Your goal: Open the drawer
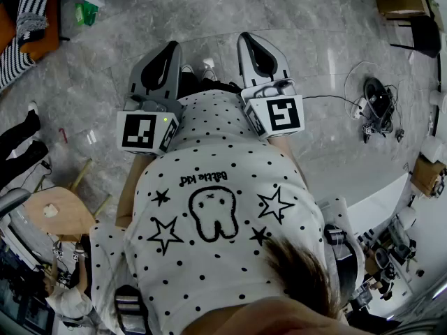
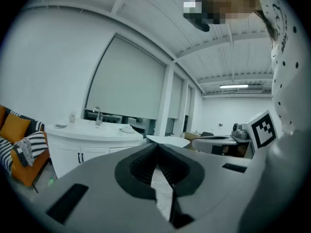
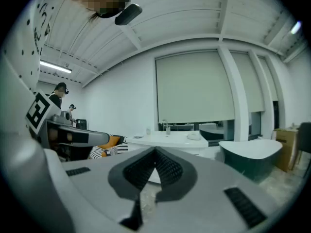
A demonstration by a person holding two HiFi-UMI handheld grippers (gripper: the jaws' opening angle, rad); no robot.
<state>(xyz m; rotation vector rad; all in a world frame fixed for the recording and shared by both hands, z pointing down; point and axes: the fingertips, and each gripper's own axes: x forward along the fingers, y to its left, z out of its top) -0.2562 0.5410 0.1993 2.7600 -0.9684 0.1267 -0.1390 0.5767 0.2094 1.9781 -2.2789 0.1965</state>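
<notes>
Holding left gripper [image 1: 171, 51] and right gripper [image 1: 253, 44] abreast, both clenched empty. Facing vanity [image 2: 73, 157], lower left of left gripper view.

Person holds both grippers out in front of the belly, side by side, approx level w/ a slight downward tilt. Left gripper [image 1: 171, 47]: jaws pressed together, tips meeting, nothing btwn them. Right gripper [image 1: 250, 39]: same, jaws closed tip to tip, empty. The two are near each other but not touching, both pointing away from the body. Left marker cube [image 1: 145, 131] and right marker cube [image 1: 279, 115] sit at the rear ends, close against the torso [image 1: 223, 208]. Left forearm [image 1: 126, 197] shows bare beside the torso; right arm mostly hidden
</notes>
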